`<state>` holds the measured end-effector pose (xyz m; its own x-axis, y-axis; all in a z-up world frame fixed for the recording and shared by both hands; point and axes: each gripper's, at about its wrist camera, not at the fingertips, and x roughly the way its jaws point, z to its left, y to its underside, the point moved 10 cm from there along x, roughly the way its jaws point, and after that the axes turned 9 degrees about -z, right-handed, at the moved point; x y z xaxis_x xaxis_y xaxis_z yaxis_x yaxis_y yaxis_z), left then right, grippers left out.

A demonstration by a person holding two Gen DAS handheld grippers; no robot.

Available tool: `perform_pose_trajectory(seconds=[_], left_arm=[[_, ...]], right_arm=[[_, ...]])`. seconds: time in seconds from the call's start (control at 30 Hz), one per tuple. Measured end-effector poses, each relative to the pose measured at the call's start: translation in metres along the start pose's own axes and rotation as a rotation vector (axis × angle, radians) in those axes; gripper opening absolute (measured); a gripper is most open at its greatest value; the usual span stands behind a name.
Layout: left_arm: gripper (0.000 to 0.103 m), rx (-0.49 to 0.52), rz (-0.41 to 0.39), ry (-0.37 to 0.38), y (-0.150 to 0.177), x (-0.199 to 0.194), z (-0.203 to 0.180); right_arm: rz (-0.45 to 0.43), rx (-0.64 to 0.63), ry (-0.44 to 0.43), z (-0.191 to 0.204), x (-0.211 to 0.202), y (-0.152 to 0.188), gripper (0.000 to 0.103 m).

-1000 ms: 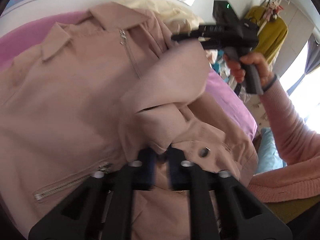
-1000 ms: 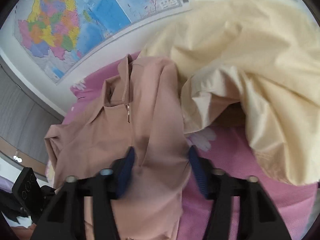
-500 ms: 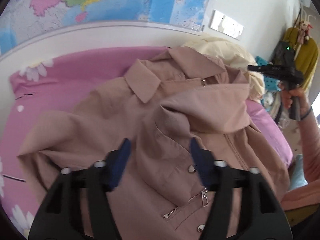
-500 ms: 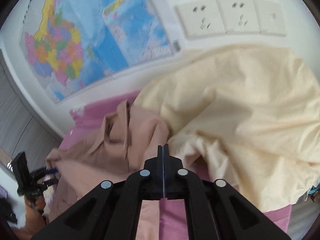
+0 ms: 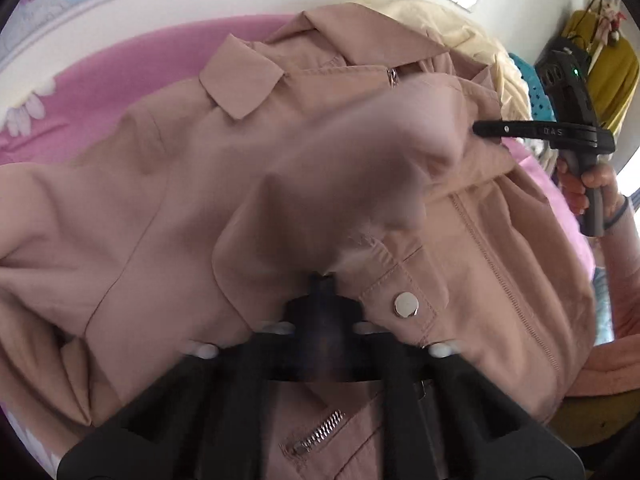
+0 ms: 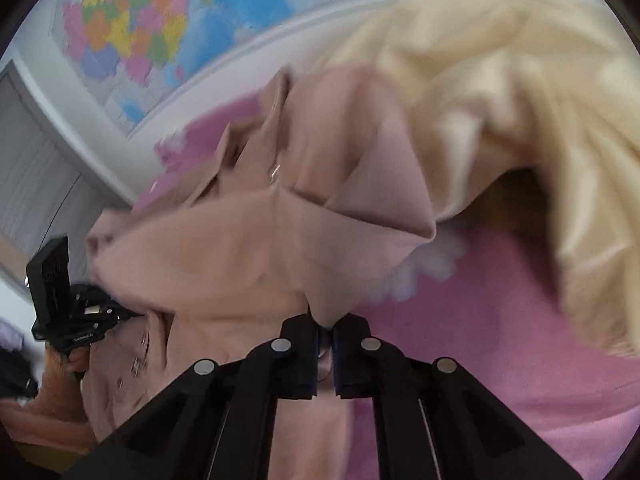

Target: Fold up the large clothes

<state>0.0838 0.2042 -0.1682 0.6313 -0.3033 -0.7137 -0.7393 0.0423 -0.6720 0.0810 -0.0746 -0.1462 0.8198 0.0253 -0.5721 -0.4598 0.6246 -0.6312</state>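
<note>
Your left claw [image 5: 326, 280] is pinched together on the cuff end of the pink jacket's sleeve [image 5: 344, 184], which rises in a blurred hump right in front of the lens. Your right claw [image 6: 326, 332] is clamped on a pinch of the same sleeve near the shoulder, where the cloth peaks into a point above the fingers. The pink jacket [image 5: 168, 184] lies front-up on the pink floral bed sheet [image 5: 132, 60], collar [image 5: 240, 80] toward the wall with the map and hem toward you, so its long axis runs away from you.

The sleeve spans crosswise between your two claws, from the shoulder on the right to the cuff over the chest. The free body of the jacket lies to the left of the left claw, so the sleeve probably needs carrying that way and laying flat. Beside the right shoulder sits a cream garment [image 6: 500, 92], close enough to snag.
</note>
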Motion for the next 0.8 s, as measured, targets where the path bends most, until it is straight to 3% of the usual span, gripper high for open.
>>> perform_pose_trajectory(seconds=[0.17, 0.3, 0.37, 0.5, 0.6, 0.67, 0.73, 0.77, 0.8], left_arm=[[0.004, 0.017, -0.078, -0.045, -0.026, -0.024, 0.019], [0.050, -0.067, -0.114, -0.023, -0.032, -0.036, 0.040], [0.055, -0.073, -0.107, 0.036, -0.027, -0.039, 0.031], [0.079, 0.001, -0.061, 0.079, -0.003, -0.032, 0.000], [0.086, 0.065, -0.017, 0.030, 0.008, -0.015, -0.011], [0.082, 0.054, 0.024, 0.021, 0.012, 0.000, -0.010], [0.054, 0.031, 0.034, 0.018, 0.008, 0.011, -0.004], [0.012, 0.015, 0.036, 0.016, 0.004, 0.014, 0.000], [0.003, -0.010, 0.035, 0.027, -0.002, 0.013, 0.006]], right_arm=[[-0.073, 0.079, 0.055, -0.037, -0.040, -0.023, 0.002], [-0.047, 0.122, 0.113, -0.059, -0.033, -0.013, 0.003], [-0.044, 0.108, 0.117, -0.057, -0.029, -0.006, 0.003], [-0.096, 0.094, 0.110, -0.049, -0.041, -0.006, 0.010], [-0.129, 0.065, 0.102, -0.038, -0.049, -0.008, 0.024], [-0.142, 0.050, 0.088, -0.028, -0.050, -0.008, 0.026], [-0.142, 0.040, 0.083, -0.024, -0.050, -0.006, 0.026], [-0.144, 0.032, 0.081, -0.021, -0.050, -0.005, 0.026], [-0.144, 0.028, 0.076, -0.019, -0.048, -0.006, 0.026]])
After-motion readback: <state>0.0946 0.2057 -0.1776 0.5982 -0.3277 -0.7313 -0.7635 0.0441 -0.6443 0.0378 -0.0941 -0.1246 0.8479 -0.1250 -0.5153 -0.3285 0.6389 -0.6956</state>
